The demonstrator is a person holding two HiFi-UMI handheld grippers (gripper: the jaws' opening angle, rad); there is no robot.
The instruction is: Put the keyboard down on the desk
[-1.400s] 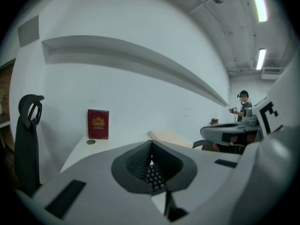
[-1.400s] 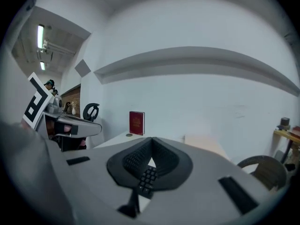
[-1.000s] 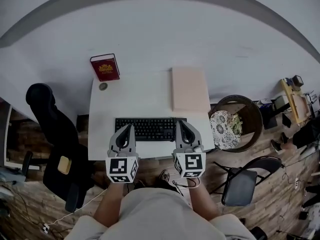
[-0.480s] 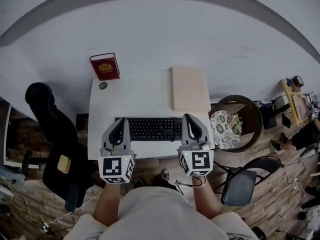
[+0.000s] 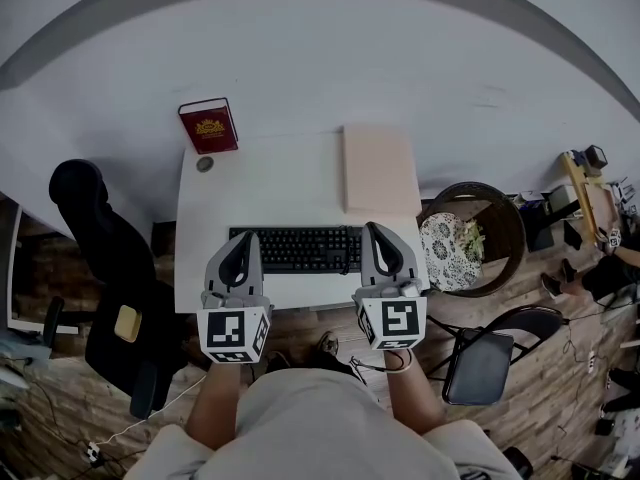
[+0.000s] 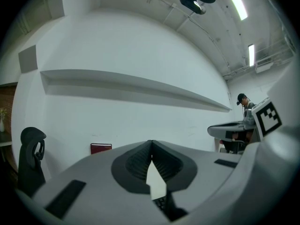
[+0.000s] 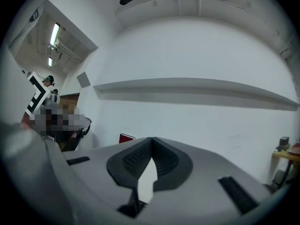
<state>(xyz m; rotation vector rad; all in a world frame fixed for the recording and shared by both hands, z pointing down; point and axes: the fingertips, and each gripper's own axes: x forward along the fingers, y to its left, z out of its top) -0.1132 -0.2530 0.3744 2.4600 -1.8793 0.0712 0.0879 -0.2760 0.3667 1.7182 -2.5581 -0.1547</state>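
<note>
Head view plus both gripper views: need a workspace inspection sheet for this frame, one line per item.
Surface: white desk, set against a white wall.
Job's things: black keyboard lies flat on the desk near its front edge.
Clutter: red book at back left; small round grey disc in front of it; pale pink flat pad at back right.
Grippers: left gripper and right gripper at the keyboard's ends, jaws together, gripping nothing.
Cables: white cable on the floor at left.
Surroundings: black office chair, round brown bin, black folding chair, wooden floor.
</note>
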